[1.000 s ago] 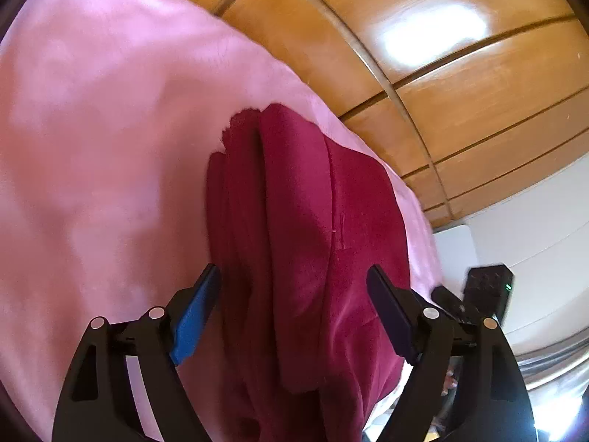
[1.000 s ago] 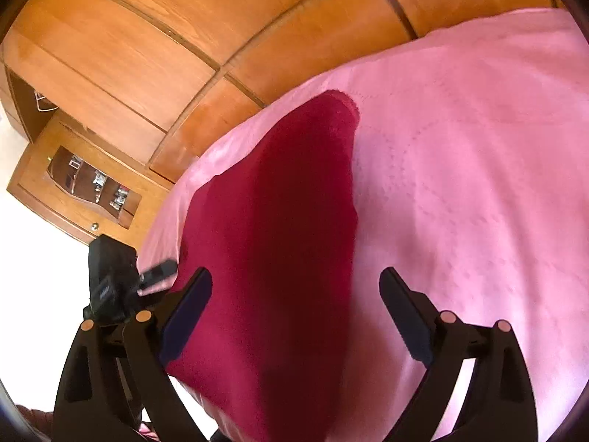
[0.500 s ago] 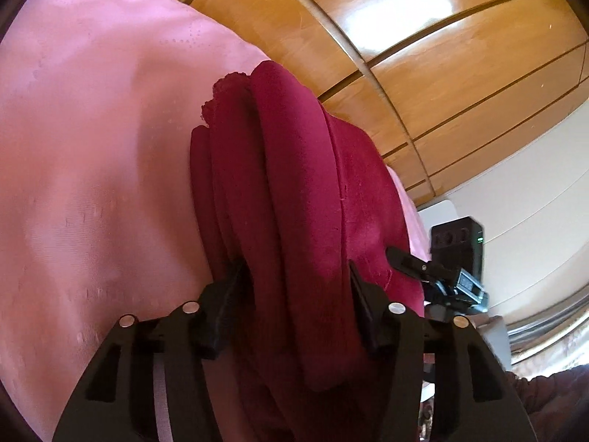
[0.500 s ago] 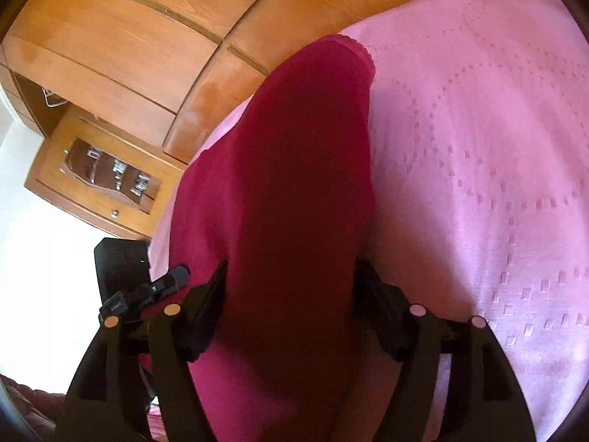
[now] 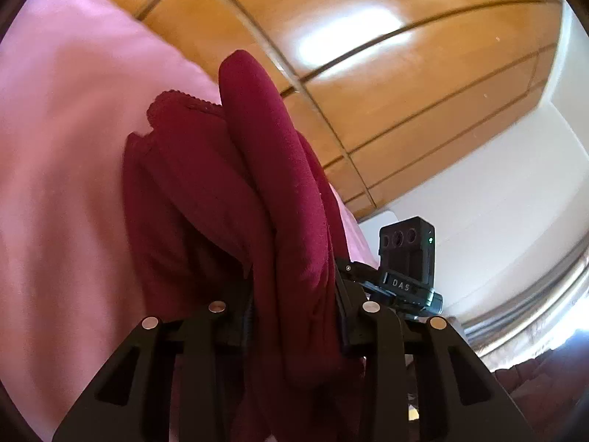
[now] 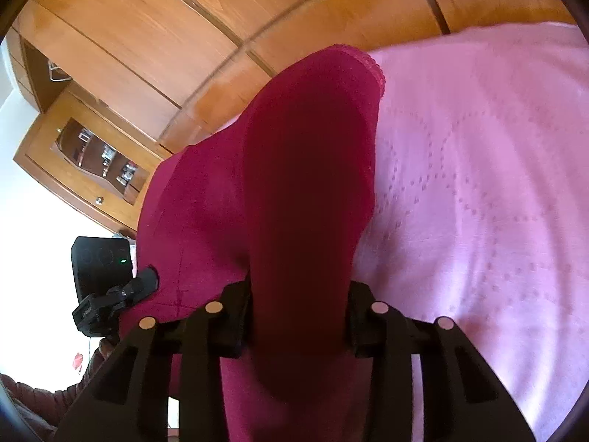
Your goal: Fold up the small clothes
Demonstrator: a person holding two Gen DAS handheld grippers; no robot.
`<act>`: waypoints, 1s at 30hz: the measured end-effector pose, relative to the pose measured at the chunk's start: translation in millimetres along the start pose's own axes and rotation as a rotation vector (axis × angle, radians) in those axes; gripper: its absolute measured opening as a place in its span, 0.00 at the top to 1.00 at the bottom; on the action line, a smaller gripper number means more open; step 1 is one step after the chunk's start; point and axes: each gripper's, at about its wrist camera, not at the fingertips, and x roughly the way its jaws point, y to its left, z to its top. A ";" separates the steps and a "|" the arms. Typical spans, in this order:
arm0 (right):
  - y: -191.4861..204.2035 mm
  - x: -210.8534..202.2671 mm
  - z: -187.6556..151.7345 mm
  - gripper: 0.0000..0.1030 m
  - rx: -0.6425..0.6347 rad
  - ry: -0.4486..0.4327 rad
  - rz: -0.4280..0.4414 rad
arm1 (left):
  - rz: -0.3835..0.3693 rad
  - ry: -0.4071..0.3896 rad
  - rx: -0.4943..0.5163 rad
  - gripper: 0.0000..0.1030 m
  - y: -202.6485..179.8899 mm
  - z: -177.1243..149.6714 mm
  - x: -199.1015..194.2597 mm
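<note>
While both jaws have just been closing, the left tool [image 5: 294, 326] and right tool [image 6: 298, 322] pinch the crimson garment [image 6: 313, 184]. Its long axis runs toward 12 o'clock over the bed [image 6: 478, 202].

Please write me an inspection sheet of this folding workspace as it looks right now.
Surface: pink bedspread with a dotted woven pattern, lying smooth.
Job's things: one dark red garment, bunched in folds and lifted at its near end; a scalloped lace edge shows at the far end.
Clutter: nothing seen on the bedspread.
Grippers: left gripper and right gripper have just been closing, and each now pinches a fold of the garment between its pads.
Cables: nothing seen.
Surroundings: wooden panelling behind the bed, a small wooden cabinet with a glass front, and a white wall.
</note>
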 end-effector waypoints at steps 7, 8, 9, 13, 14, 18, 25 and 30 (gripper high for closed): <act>-17.2 -78.6 15.5 0.65 -0.020 -0.137 -0.048 | -0.056 0.047 0.083 0.69 -47.5 23.2 44.5; -26.6 -94.9 21.6 0.65 -0.017 -0.165 -0.073 | -0.059 0.058 0.092 0.69 -53.5 30.3 60.5; -32.1 -103.7 26.4 0.65 -0.012 -0.183 -0.090 | -0.068 0.073 0.103 0.69 -60.6 36.6 75.8; -77.3 -156.0 49.8 0.65 0.027 -0.262 -0.180 | -0.098 0.148 0.180 0.69 -100.6 68.0 156.6; -86.4 -164.3 53.7 0.65 0.036 -0.272 -0.189 | -0.100 0.169 0.205 0.69 -111.6 75.3 179.2; -143.8 -196.7 75.9 0.65 0.103 -0.307 -0.259 | -0.097 0.244 0.266 0.69 -136.8 93.5 252.8; -252.9 -197.5 73.2 0.60 0.233 -0.231 -0.395 | 0.105 0.422 0.291 0.69 -122.4 78.8 382.7; -279.6 -187.0 55.8 0.35 0.302 -0.279 -0.399 | 0.165 0.426 0.283 0.64 -94.3 64.1 402.9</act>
